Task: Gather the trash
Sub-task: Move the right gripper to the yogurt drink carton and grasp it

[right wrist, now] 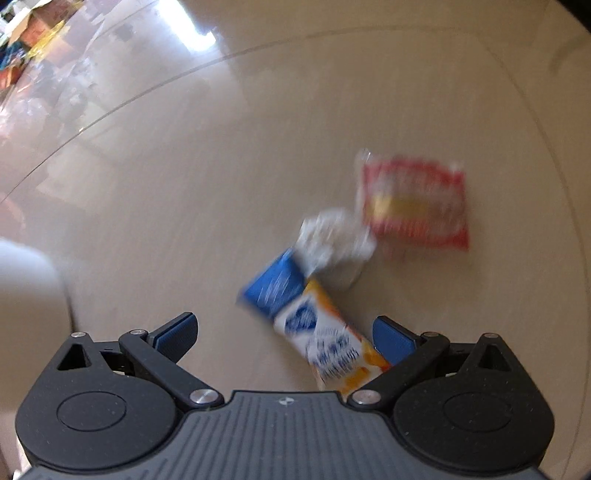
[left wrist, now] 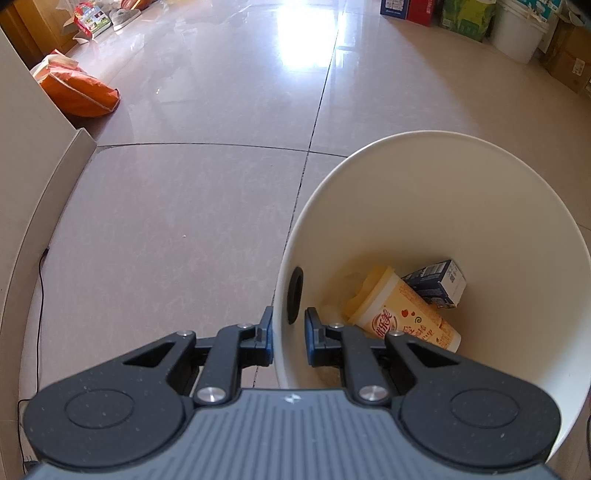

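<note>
In the left wrist view my left gripper (left wrist: 289,334) is shut on the near wall of a white bin (left wrist: 424,206), one finger outside and one inside. A yellow cup (left wrist: 402,314) and a dark blue box (left wrist: 436,282) lie at the bin's bottom. In the blurred right wrist view my right gripper (right wrist: 284,328) hangs wide open over the floor. A blue, white and orange carton (right wrist: 314,325) lies between its fingers, close to the right one, untouched as far as I can tell. Beyond it lie a crumpled white paper (right wrist: 332,240) and a red packet (right wrist: 413,203).
An orange bag (left wrist: 81,92) leans by pale furniture at the left, where a thin cable (left wrist: 40,288) runs down. A white bucket (left wrist: 521,29) and several boxes line the far right. A blurred white shape (right wrist: 26,280) stands at the left edge of the right wrist view.
</note>
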Motion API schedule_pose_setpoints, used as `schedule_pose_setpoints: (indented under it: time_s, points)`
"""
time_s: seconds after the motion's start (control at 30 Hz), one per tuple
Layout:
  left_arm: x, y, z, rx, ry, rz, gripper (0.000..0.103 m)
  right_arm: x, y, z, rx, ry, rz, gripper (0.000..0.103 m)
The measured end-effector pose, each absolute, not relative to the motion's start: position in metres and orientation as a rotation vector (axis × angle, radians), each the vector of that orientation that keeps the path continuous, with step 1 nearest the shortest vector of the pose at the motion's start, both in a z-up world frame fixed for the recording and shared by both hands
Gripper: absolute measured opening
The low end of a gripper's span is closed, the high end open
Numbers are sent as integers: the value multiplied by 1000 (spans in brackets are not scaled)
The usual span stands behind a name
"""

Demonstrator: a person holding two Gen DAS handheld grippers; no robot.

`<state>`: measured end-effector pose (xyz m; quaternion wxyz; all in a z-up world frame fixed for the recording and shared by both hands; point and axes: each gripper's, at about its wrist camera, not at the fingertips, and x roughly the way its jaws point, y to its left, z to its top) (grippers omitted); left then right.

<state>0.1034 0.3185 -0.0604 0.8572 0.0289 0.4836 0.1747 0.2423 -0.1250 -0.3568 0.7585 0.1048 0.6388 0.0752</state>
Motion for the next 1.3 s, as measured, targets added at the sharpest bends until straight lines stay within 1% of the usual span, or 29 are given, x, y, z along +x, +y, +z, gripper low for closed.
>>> schedule_pose_setpoints:
  time_s: [0.2,0.27,0.33,0.37,0.43,0.47,0.53,0.87,0.97,1.07,1.13,1.3]
  points:
    - [104,319,-61,57,1016,365,13,226,-103,-363,61,1382,182,102]
    - [103,319,-61,59,1015,364,13,228,-97,-365,42,1380,183,99]
    - [104,319,-61,56,1016,364,13,232,-89,-365,36,1385,192,92]
    - [104,320,-61,55,1016,364,13,232,-88,-364,29,1387,193,90]
    - [104,320,-61,57,1015,362,13,233,-81,-364,0,1388,202,83]
    - [104,320,-61,57,1015,362,13,235,-78,-362,-10,1391,212,82]
    - [104,319,-61,61,1014,361,13,234,-70,-364,-33,1395,217,74]
    - [103,319,-62,62,1012,361,13,241,-61,-376,-13,1378,124,69]
    - [103,319,-62,62,1011,361,13,244,-64,-375,18,1374,85,64]
    - [103,319,-61,65,1011,363,13,244,-65,-372,3,1359,64,55]
    - [103,319,-61,65,1011,362,13,238,-63,-365,-13,1343,69,46]
    - [103,319,-62,66,1011,363,13,235,-60,-362,-33,1330,83,45]
